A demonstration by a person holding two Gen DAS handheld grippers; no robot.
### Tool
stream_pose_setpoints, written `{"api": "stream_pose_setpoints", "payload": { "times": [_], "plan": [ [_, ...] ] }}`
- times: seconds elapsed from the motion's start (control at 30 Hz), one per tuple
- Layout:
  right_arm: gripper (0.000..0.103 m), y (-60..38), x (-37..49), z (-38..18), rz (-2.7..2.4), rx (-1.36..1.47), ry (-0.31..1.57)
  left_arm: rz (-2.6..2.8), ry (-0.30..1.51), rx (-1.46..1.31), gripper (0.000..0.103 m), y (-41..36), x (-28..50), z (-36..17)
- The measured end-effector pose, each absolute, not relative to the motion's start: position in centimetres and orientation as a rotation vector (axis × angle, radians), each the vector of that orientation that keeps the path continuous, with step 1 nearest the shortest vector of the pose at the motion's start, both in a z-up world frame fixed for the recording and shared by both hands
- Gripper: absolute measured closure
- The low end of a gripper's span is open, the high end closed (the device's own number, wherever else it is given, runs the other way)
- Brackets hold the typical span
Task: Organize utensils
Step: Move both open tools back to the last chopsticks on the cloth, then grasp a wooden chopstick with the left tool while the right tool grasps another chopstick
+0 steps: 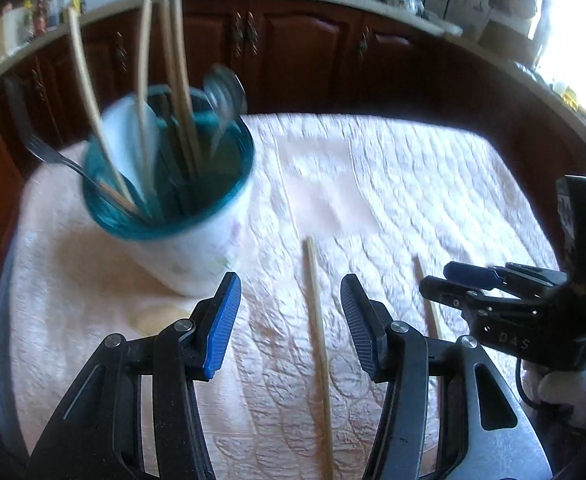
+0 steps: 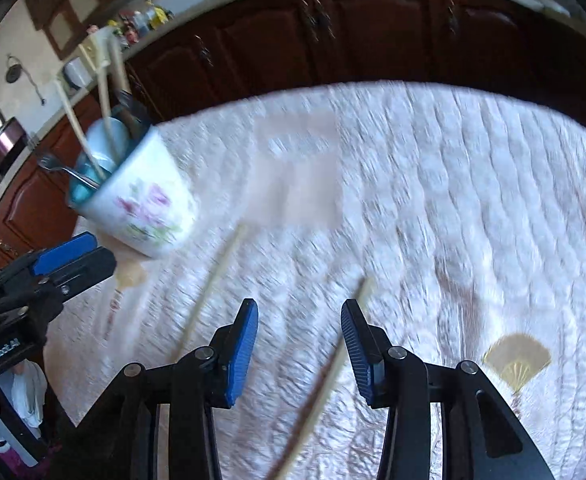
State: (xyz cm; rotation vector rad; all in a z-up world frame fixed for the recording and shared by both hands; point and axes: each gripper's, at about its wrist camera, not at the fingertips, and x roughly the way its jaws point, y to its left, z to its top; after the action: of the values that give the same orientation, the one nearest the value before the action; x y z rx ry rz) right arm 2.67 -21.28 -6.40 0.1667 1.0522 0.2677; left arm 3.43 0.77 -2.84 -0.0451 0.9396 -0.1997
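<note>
Both your tools spread, gripping nothing: left tool (image 1: 291, 320) straddles one chopstick (image 1: 319, 344), right tool (image 2: 299, 344) lines up another (image 2: 325, 376), cup (image 1: 197, 216) awaits

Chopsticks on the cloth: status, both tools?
Left tool open, straddling one chopstick. Right tool open over second chopstick, not gripped. Cup holds the rest; nothing blocking.

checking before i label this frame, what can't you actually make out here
- Cup contents, left wrist view: motion blur smears the utensils inside; an exact count is not possible.
- Chopstick between the left gripper fingers: its near end is cut off by the bottom edge.
- Second chopstick, right wrist view: blurred, and the right gripper hides part of it.
- Floral print on the cup, right wrist view: blurred.
</note>
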Motion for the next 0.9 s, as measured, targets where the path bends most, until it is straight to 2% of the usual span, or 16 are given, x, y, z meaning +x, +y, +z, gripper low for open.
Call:
{"api": "stream_pose_setpoints", "payload": {
  "times": [0.2, 0.43, 0.83, 0.9],
  "plan": [
    [0.062, -23.6, 3.5, -9.2, 0.239, 0.238, 1.100, -0.234, 1.002, -0.004, 0.051, -1.1, 5.1, -5.1],
    [0.073, -24.7, 4.9, -10.4, 0.243, 0.274, 1.121, -0.224, 1.051, 0.073, 0.052, -3.8, 8.3, -7.2],
    [0.074, -23.7, 7.7, -10.7, 0.269, 0.245, 1.128, -0.133, 1.127, 0.156, 0.052, -5.8, 12.9, -10.9],
    [0.081, -23.7, 7.8, -10.8, 0.273, 0.236, 1.124, -0.145, 1.125, 0.134, 0.058, -5.7, 13.1, -11.0]
  ]
}}
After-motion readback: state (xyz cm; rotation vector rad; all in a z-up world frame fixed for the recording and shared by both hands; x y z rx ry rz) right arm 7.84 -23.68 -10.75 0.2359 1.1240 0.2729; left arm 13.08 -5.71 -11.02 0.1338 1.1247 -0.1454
